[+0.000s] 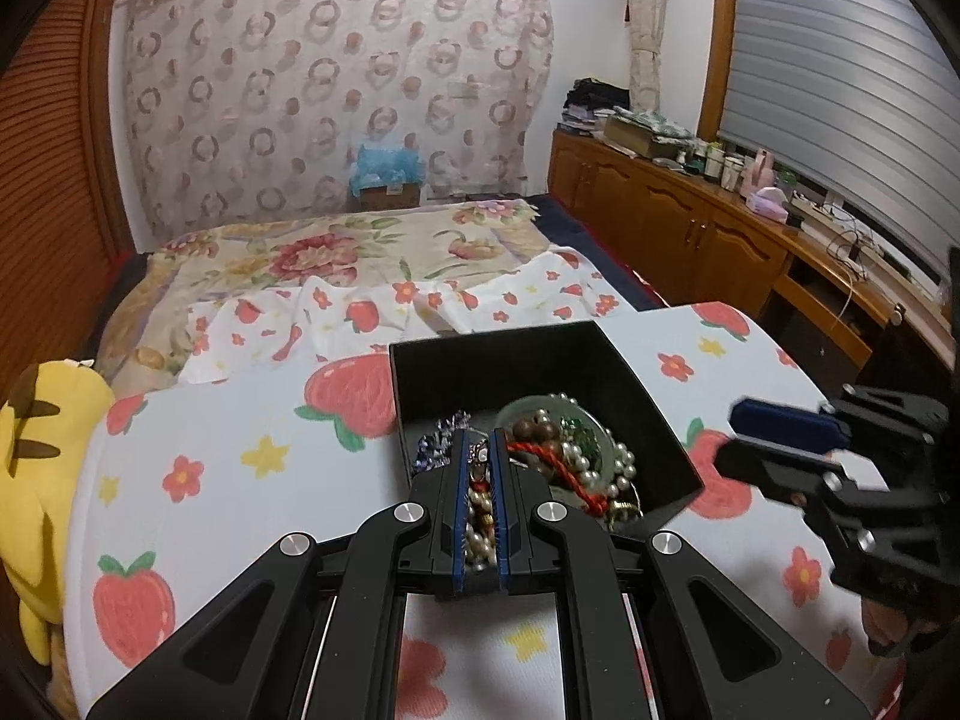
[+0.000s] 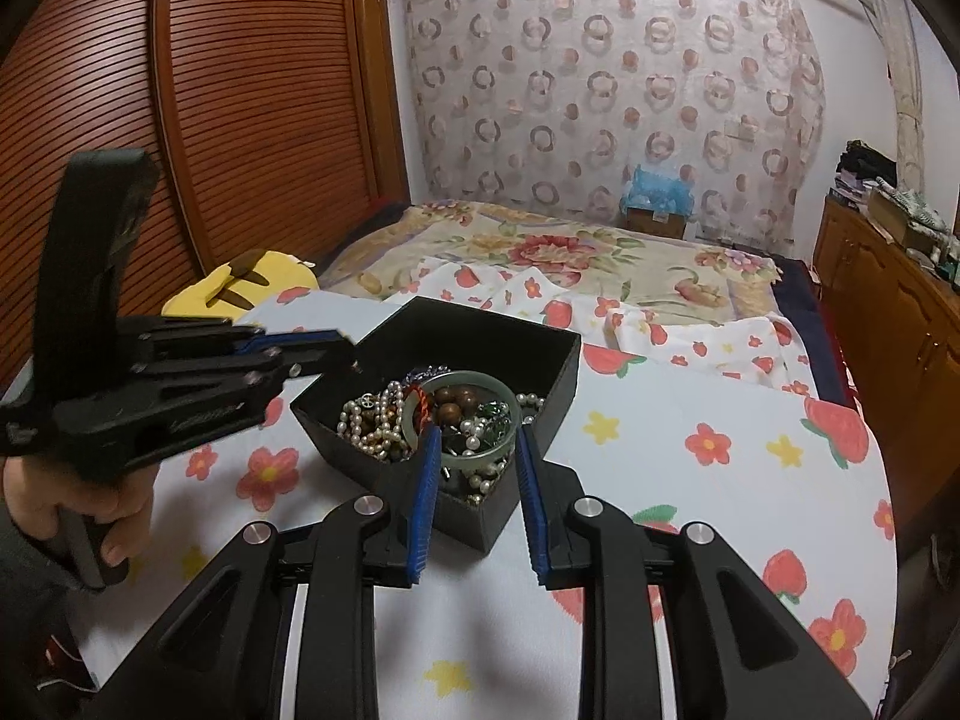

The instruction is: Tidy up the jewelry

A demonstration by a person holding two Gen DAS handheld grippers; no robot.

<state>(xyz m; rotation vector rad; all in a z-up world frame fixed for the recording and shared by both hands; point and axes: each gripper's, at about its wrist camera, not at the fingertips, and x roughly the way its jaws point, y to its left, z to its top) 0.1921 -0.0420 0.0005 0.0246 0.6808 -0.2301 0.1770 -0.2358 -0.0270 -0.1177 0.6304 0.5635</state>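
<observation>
Black linkage arms of the left gripper (image 1: 480, 450) fill the near foreground, its blue-padded fingers nearly together over the near edge of the jewelry box (image 1: 660, 420); whether they pinch anything among the beads I cannot tell. Beyond lies the bed (image 1: 336, 252) with a flowered quilt, and on it a flat worktop (image 1: 240, 432) under a white cloth printed with strawberries, flowers and stars. The black jewelry box sits open on that cloth, heaped with tangled pieces. Among them are a pale green bangle (image 2: 510, 399), a pearl necklace (image 2: 372, 426), a red cord (image 1: 555, 462) and brown wooden beads (image 2: 453, 405). The right gripper (image 2: 474, 438) hovers with fingers spread wide, released, straddling the box's near corner. A yellow plush toy (image 1: 42, 438) rests at the cloth's left edge. No writing is legible anywhere.
</observation>
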